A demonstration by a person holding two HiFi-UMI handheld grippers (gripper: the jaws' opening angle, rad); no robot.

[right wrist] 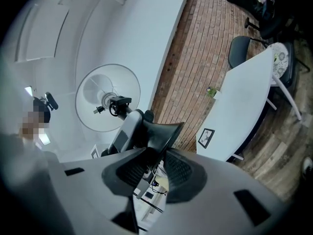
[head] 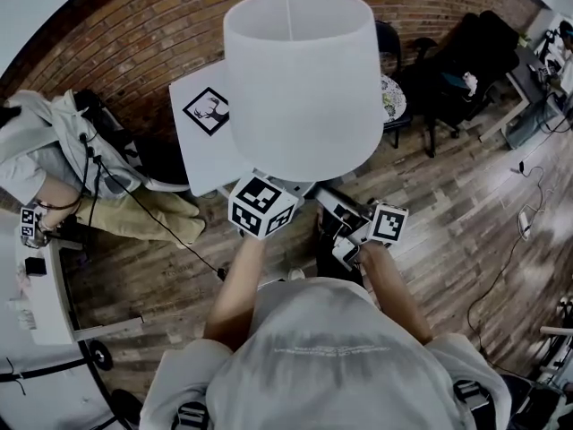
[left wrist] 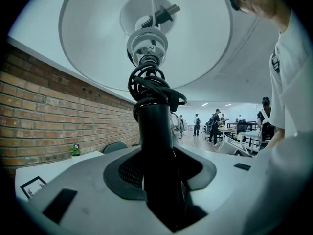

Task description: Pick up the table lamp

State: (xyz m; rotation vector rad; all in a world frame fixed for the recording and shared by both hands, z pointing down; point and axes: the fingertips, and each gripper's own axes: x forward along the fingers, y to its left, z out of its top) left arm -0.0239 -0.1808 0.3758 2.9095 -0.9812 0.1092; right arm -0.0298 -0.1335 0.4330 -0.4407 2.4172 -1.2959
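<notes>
head view: left hand-held gripper (head: pixel 265 201) and right hand-held gripper (head: pixel 354 227) are holding the lamp (head: pixel 300 79) aloft, above the tabletop (head: pixel 201 155) | left gripper view: jaws are clamping the black stem (left wrist: pixel 156 146), cord (left wrist: pixel 152 88) coiling under the shade (left wrist: pixel 98 38) | right gripper view: jaws are pinching the black base (right wrist: pixel 159 130)

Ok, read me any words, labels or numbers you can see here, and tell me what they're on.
Nothing legible.
Person's shirt: faint printed line, too blurred to read.
Left marker cube and right marker cube: patterns only, no words.
Framed picture: deer image, no words.
</notes>
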